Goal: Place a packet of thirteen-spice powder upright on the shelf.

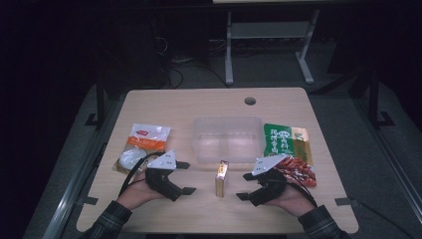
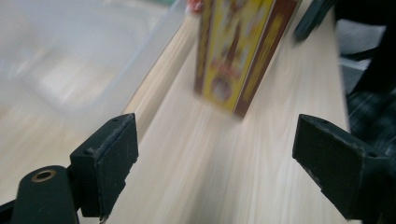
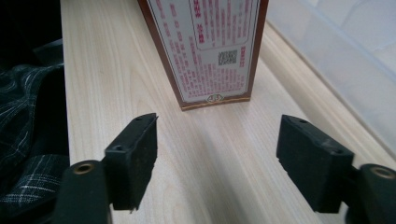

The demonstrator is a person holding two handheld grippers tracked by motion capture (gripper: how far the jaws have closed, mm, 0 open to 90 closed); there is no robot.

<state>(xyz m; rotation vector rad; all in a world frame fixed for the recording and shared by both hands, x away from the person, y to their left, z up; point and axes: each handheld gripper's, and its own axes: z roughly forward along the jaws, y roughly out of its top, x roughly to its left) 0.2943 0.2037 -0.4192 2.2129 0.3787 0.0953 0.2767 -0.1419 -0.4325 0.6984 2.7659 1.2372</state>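
Observation:
A small yellow and brown box (image 1: 222, 178) stands upright on the wooden table (image 1: 209, 214), just in front of a clear plastic container (image 1: 228, 139). My left gripper (image 1: 184, 177) rests to the left of the box, open, its jaws pointing right at it. My right gripper (image 1: 247, 186) rests to the right, open, jaws pointing left at the box. In the left gripper view the box (image 2: 236, 51) stands ahead between the wide-apart jaws, with the container (image 2: 70, 60) at left. The right gripper view shows the box's printed back (image 3: 208, 46) and the container wall (image 3: 345, 60).
A white and orange packet (image 1: 141, 147) lies at the table's left. A green packet (image 1: 286, 139) and a red packet (image 1: 298, 172) lie at the right, the red one beside my right hand. A cable hole (image 1: 250, 101) sits near the far edge.

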